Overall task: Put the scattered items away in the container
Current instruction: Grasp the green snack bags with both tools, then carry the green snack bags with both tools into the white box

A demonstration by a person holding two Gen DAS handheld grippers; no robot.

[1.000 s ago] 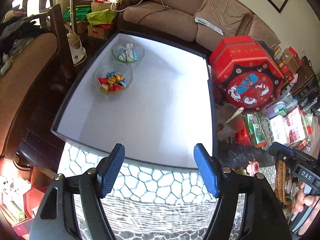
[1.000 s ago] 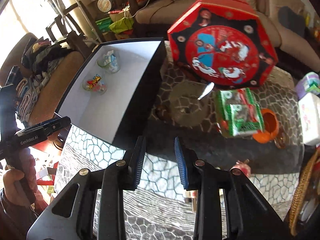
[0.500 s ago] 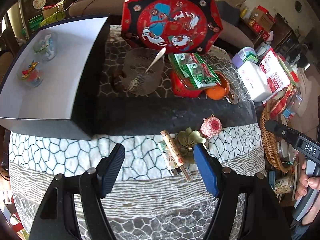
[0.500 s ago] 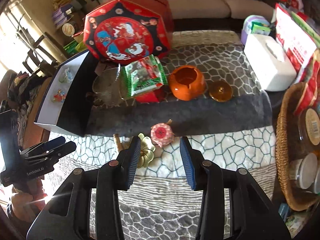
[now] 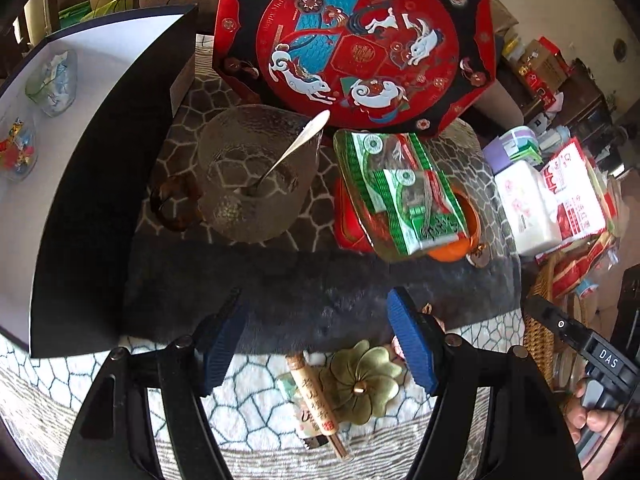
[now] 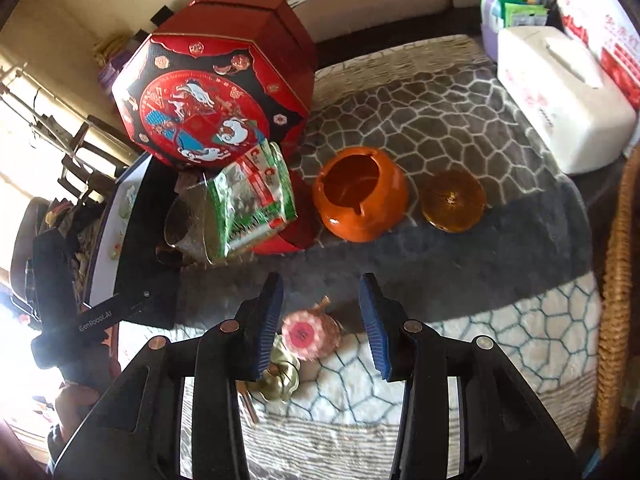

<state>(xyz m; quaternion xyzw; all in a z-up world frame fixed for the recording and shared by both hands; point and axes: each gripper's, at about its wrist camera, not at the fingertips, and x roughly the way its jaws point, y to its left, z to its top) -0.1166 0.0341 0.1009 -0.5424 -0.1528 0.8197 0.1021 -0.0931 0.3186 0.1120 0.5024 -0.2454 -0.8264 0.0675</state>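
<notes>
The container is a black box with a white inside (image 5: pixel 100 92) at the left; two glass bowls of wrapped sweets (image 5: pixel 52 82) sit in it. My left gripper (image 5: pixel 318 344) is open above a gold flower-shaped dish (image 5: pixel 362 382) and a tube of incense sticks (image 5: pixel 314 400) on the patterned cloth. My right gripper (image 6: pixel 320 322) is open, its jaws either side of a small pink and red round pouch (image 6: pixel 310 334); the gold dish (image 6: pixel 282 378) lies just left of it.
A big red octagonal box (image 5: pixel 356 40) stands at the back. In front of it are a glass cup with a spoon (image 5: pixel 256 176), green snack packs (image 5: pixel 400 188), an orange ashtray (image 6: pixel 360 194) and its amber lid (image 6: pixel 454 200). A white tissue box (image 6: pixel 560 96) and a wicker basket (image 6: pixel 616 280) stand right.
Both grippers have swung from over the box to the right and come down toward the small items near the front. The right gripper's jaws have opened wider around the pink pouch.
</notes>
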